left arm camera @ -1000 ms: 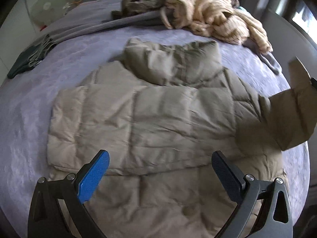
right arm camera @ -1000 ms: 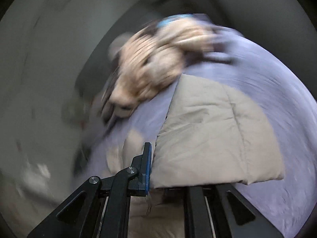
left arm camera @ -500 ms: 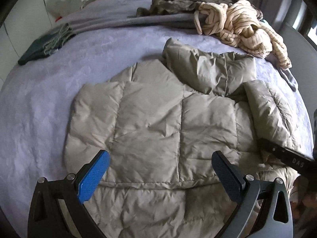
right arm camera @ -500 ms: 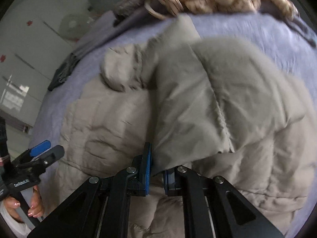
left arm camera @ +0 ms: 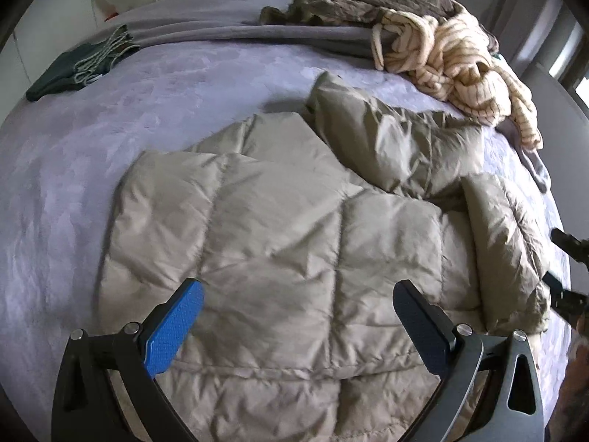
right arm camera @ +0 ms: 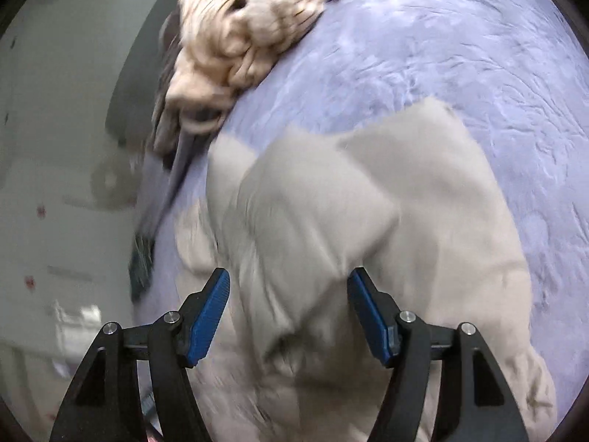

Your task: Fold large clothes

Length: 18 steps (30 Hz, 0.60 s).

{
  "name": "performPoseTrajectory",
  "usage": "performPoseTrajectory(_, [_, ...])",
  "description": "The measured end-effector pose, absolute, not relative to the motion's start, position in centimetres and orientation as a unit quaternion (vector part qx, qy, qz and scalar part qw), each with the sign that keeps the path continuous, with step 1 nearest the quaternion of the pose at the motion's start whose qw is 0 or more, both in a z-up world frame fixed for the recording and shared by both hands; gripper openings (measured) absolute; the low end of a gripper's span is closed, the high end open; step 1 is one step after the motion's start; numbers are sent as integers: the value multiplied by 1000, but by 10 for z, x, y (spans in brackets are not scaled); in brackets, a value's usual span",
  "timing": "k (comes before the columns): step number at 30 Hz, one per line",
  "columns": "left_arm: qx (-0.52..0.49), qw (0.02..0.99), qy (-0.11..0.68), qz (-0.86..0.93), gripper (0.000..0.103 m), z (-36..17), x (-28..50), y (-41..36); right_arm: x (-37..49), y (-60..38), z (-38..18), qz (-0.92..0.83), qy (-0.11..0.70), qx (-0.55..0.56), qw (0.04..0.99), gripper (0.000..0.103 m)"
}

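— Jaws on the right gripper (right arm camera: 288, 313) have just been opening; they stand apart, with a fold of the beige puffer jacket (right arm camera: 331, 221) between them, unpressed.

— And the left gripper (left arm camera: 298, 316)?

— Wide apart over the jacket's lower centre, gripping nothing. The jacket lies flat on the lavender bedspread (left arm camera: 92, 147), its sleeve (left arm camera: 504, 243) folded in at frame right. A striped cream garment (left arm camera: 452, 66) is heaped at upper right.
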<state>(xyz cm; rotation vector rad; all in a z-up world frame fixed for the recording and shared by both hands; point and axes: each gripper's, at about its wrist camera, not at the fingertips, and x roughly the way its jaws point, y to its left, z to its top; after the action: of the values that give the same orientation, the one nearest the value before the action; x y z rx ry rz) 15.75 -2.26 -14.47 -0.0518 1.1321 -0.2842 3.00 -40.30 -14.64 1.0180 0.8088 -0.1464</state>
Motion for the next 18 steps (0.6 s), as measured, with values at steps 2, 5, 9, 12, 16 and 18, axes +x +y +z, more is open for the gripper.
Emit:
performPoseTrajectory(2, [-38,833,536,-134,103,-143,160,-13,42,-401,-140,-71,371,457,805,14])
performPoseTrajectory(5, [-60,830,536,-142,103,-142,164,2,67,-371,-120,-41,384,382,840,13])
performPoseTrajectory(9, [-113,825,529,-164,103,-138,169,24,91,-297,-101,33,407,252,877,13])
performPoseTrajectory(12, [-148,820,524,-177,103,-136,174,37,101,-236,-105,75,434,156,884,13])
performPoseTrajectory(16, [-185,809,521,-200,103,-133,178,46,103,-183,-134,100,487,83,864,18])
performPoseTrajectory(18, [-205,794,529,-219,103,-136,181,46,100,-173,-147,98,514,62,850,37])
